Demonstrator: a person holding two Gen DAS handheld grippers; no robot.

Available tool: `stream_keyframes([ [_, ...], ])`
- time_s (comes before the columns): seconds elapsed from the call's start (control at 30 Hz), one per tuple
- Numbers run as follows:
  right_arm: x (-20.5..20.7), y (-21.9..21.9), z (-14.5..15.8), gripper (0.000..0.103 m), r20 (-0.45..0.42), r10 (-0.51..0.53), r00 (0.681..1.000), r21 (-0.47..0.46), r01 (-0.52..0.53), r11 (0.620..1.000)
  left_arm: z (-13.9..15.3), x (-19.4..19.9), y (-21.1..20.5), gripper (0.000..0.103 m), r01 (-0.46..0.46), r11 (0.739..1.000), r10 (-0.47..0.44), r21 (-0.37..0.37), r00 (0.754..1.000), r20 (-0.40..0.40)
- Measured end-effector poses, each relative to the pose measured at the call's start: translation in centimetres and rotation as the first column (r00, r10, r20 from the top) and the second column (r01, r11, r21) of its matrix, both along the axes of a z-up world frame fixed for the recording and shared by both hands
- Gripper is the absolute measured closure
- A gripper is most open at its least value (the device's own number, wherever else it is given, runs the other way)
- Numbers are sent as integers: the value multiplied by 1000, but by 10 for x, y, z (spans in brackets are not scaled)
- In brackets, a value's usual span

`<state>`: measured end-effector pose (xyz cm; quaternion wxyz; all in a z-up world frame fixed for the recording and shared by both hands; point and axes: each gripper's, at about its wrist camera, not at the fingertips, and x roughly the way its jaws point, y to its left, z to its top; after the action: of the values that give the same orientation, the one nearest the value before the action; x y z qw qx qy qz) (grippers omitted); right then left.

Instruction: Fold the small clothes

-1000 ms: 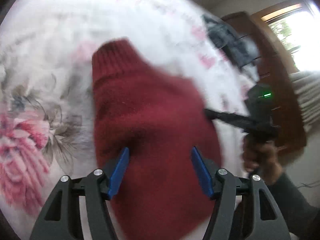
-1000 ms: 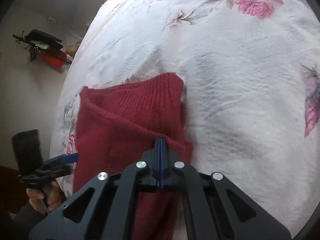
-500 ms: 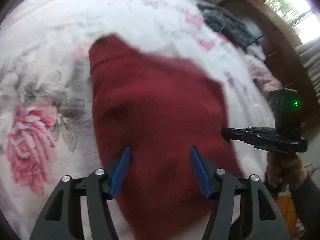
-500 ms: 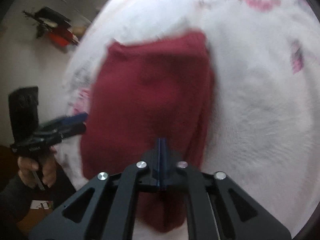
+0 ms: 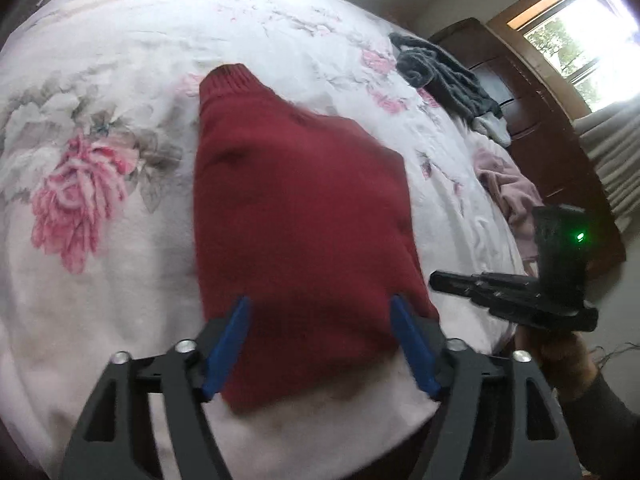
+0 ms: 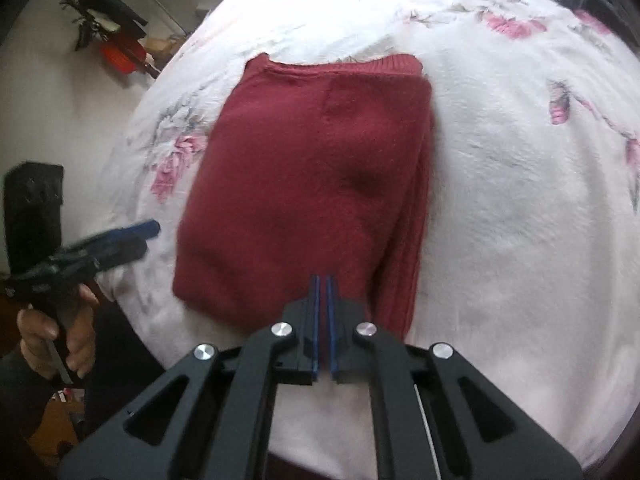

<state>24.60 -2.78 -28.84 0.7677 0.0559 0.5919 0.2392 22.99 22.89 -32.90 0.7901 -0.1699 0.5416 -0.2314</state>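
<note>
A dark red knitted sweater [image 5: 300,216] lies folded in a rough rectangle on the white floral bedspread [image 5: 100,260]; its ribbed hem [image 6: 376,66] is at the far end. My left gripper [image 5: 318,310] hovers over the sweater's near edge, open, with nothing between its blue pads [image 5: 240,312]. The right gripper [image 6: 322,280] sits above the near edge of the sweater [image 6: 312,168], its pads almost together with only a thin slit and no cloth visible in it. Each view shows the other gripper off the bed's side, the right [image 5: 460,282] and the left [image 6: 136,232], each held in a hand [image 6: 52,320].
A dark grey heap of clothes [image 5: 444,76] and a pink garment [image 5: 508,188] lie at the bed's far right edge, next to a brown wooden dresser [image 5: 532,92] under a window. Black and red items [image 6: 116,44] sit by the wall beyond the bed's left side.
The right gripper carried the sweater's edge over, laid it flat and drew back. Both grippers have pulled back toward the near edge. The sweater now rests as a flat folded block.
</note>
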Motion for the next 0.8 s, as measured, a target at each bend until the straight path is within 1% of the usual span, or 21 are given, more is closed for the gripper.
stream_keyframes([
  [0.03,2,1,-8,100,-19,-1,1000,-18,0,1000,-14,-3,-3,27,16,999,-14,36,999,-40],
  [0.1,2,5,-37,99,-64,-29,997,-97,23,995,-39,0,-5,27,15,997,-6,81,994,-108],
  [0.13,2,3,-45,99,-81,-49,996,-101,41,994,-48,1,-6,27,7,994,7,112,992,-126],
  [0.17,2,1,-48,100,-89,-68,994,-90,60,994,-48,0,-6,27,-1,992,17,125,992,-125],
  [0.2,0,-1,-43,97,-82,-84,993,-78,78,994,-45,-2,-4,27,-10,992,26,122,991,-128],
  [0.27,-7,-4,-22,94,-46,-99,994,-57,97,994,-23,-13,5,27,-36,995,47,92,992,-114],
  [0.3,-14,-9,-5,94,-14,-111,994,-54,110,992,-12,-18,7,27,-47,994,57,99,993,-100],
  [0.33,-22,-11,6,92,9,-122,993,-52,122,991,1,-29,7,27,-54,991,65,122,995,-82],
  [0.37,-30,-13,18,82,29,-134,991,-47,135,990,13,-40,9,26,-57,987,68,148,995,-68],
  [0.4,-42,-17,32,64,53,-145,988,-50,148,988,25,-55,10,23,-59,982,69,180,996,-48],
  [0.43,-53,-17,40,55,72,-151,986,-60,155,986,37,-70,10,15,-64,972,72,227,997,-28],
  [0.47,-69,-15,51,42,101,-154,983,-80,162,983,47,-82,8,13,-71,957,75,283,997,-3],
  [0.5,-83,-14,58,33,123,-150,981,-100,163,982,56,-90,5,13,-77,943,76,323,997,17],
  [0.53,-96,-7,63,29,145,-149,978,-126,168,978,67,-106,5,12,-93,928,84,361,996,42],
  [0.57,-111,-4,69,19,167,-148,975,-153,174,973,81,-123,6,12,-116,921,99,371,993,65],
  [0.6,-129,2,77,10,199,-142,970,-187,180,966,89,-133,7,12,-128,922,108,364,991,77],
  [0.63,-141,8,83,9,225,-140,964,-216,189,958,100,-149,11,12,-152,920,125,362,987,97],
  [0.67,-155,11,88,9,250,-137,959,-249,200,948,108,-156,12,12,-172,911,139,376,984,113],
  [0.73,-176,30,98,6,286,-130,949,-306,219,927,127,-178,12,12,-219,883,172,415,974,147],
  [0.77,-188,35,108,6,308,-140,941,-321,241,916,135,-183,11,12,-235,878,187,417,970,153],
  [0.8,-194,39,116,6,323,-145,935,-333,256,908,143,-186,13,12,-245,879,198,409,968,154],
])
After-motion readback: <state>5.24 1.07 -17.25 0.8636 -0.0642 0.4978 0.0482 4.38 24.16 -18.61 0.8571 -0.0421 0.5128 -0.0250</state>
